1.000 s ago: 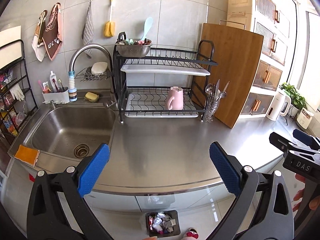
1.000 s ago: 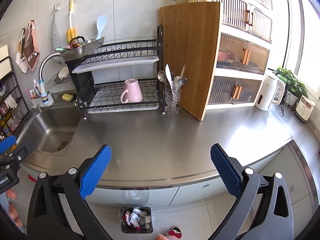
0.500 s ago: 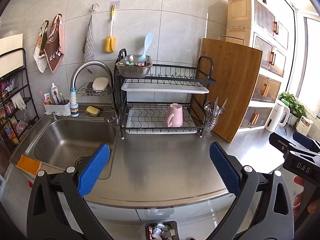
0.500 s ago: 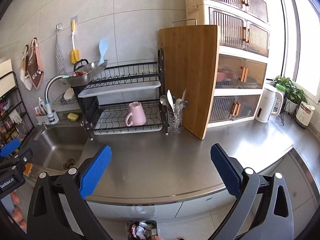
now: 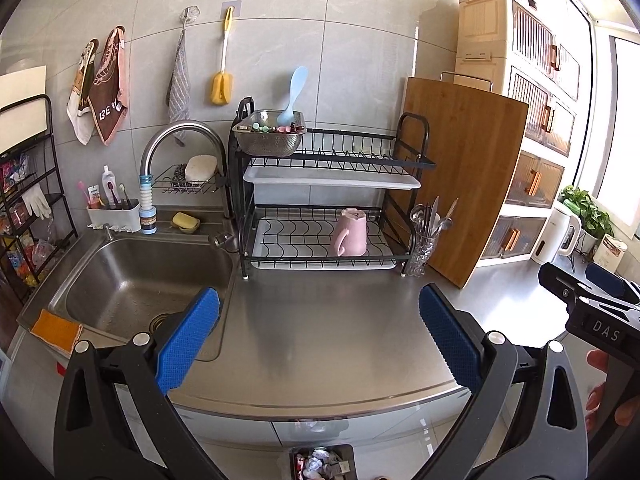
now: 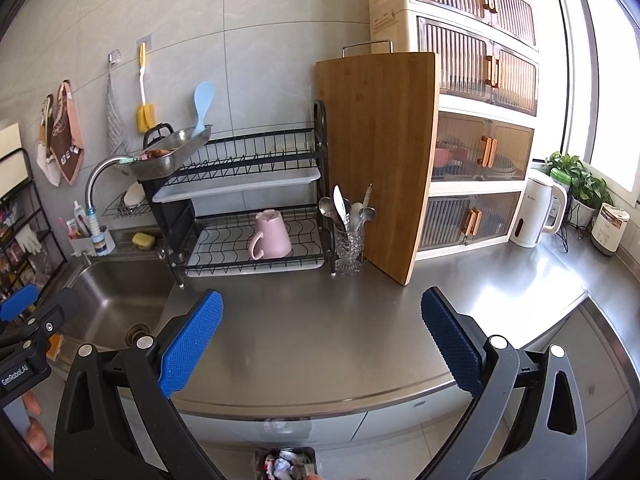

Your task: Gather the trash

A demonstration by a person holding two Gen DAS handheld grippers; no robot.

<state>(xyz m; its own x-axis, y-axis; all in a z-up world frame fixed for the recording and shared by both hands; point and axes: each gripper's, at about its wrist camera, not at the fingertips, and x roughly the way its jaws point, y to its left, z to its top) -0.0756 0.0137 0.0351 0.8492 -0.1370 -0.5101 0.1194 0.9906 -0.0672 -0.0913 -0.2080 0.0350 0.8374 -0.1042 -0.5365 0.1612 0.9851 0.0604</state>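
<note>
Trash [image 5: 320, 465]: crumpled wrappers and paper, already lying in the small dark bin [image 5: 349, 453] on the floor, just below the front edge of the table [image 5: 328, 328]. No loose trash visible on the table, nor in the sink [image 5: 136, 280], as far as both views show. Judged from this: task near its end, or possibly finished; nothing left to pick in sight, though the floor around the bin mostly hidden by the grippers.

Left gripper [image 5: 318, 334]: jaws spread wide, nothing between them, hovering above the table edge. Right gripper [image 6: 320, 338]: jaws also spread wide, empty, beside the left one and at similar height.

Containers:
- Bin: filled with mixed white, red and grey scraps; fill level hard to tell, only the top part visible.
- Sink: empty, only the drain showing; an orange cloth [image 5: 56, 329] on its front left rim.
- Metal colander [image 5: 269, 137] on the top shelf of the dish rack [image 5: 332, 208]: a light blue spoon [image 5: 293, 94] standing in it, with some small coloured things at the rim, too small to name.
- Glass cup [image 5: 424, 248] just beside the rack: spoons and other cutlery, upright.
- Lower rack shelf: one pink mug [image 5: 351, 233], upside down.
</note>
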